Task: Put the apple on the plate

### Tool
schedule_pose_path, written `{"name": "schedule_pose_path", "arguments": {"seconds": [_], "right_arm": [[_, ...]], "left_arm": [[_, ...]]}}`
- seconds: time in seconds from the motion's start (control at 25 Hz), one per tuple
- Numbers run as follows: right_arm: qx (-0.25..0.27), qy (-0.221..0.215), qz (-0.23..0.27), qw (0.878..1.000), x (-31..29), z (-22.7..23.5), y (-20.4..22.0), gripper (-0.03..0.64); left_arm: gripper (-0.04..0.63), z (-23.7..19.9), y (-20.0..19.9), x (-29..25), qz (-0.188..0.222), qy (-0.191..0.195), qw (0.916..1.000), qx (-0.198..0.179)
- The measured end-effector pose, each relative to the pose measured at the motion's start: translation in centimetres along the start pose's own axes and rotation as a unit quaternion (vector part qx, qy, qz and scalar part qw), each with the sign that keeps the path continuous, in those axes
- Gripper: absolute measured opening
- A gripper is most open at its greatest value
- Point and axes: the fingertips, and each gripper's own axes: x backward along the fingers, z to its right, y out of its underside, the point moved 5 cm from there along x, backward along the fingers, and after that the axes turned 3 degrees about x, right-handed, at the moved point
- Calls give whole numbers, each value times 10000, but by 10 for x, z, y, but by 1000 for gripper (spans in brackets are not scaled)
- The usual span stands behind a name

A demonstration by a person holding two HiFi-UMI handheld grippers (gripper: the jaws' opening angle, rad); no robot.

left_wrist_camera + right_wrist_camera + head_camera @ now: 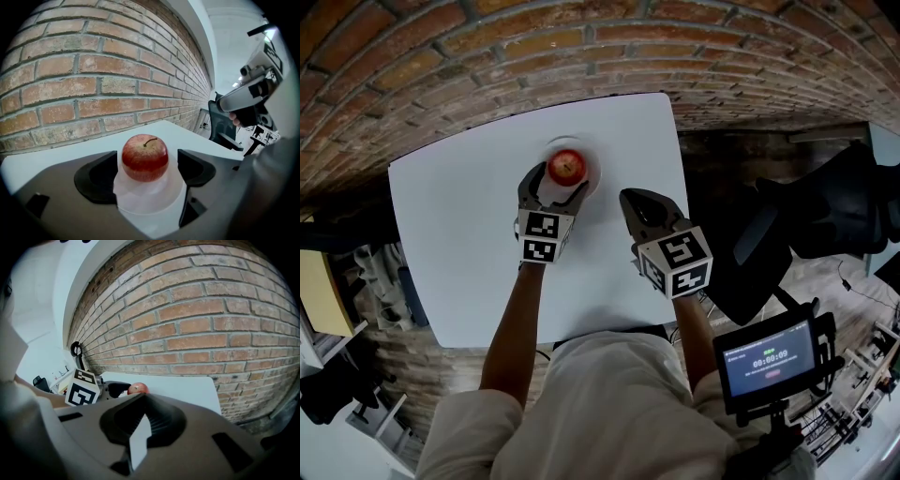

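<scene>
Red apple (145, 157) is seated on round white plate (151, 200), so left gripper (146, 166) jaws stand open around it; right gripper (140, 401) jaws closed, idle.

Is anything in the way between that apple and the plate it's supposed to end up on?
Nothing visible is. The apple already sits on the white plate on the table. The left gripper has its jaws open on either side of the apple, with a gap showing at each pad.

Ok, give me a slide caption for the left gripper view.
Apple sits on the white plate between the open jaws of the left gripper, brick wall behind.
</scene>
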Motion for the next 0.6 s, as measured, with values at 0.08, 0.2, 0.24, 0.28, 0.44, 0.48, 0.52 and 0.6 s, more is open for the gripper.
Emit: {"name": "schedule_pose_path", "arguments": {"seconds": [0.08, 0.2, 0.24, 0.28, 0.44, 0.48, 0.52, 0.6], "right_arm": [[25, -4, 38, 10000, 6, -3, -3, 3], [68, -29, 79, 9999, 5, -4, -5, 3], [83, -42, 89, 9999, 5, -5, -6, 3], [94, -54, 98, 9999, 5, -6, -6, 3], [135, -63, 174, 9997, 9, -10, -9, 3], [166, -61, 210, 9996, 15, -14, -11, 3], [206, -59, 252, 9995, 22, -20, -13, 3], [281, -57, 325, 9991, 32, -27, -18, 3]], "left_arm": [[391, 2, -4, 8, 26, -23, 10000, -21], [391, 2, -9, 14, 110, -43, 9999, -17], [391, 2, -10, 17, 137, -50, 9999, -6], [391, 3, -12, 20, 168, -53, 9998, 9], [390, 5, -21, 35, 305, -177, 9993, -79], [390, 6, -24, 45, 353, -250, 9989, -157], [390, 8, -28, 56, 410, -321, 9984, -225], [390, 12, -34, 73, 516, -408, 9974, -294]]}}
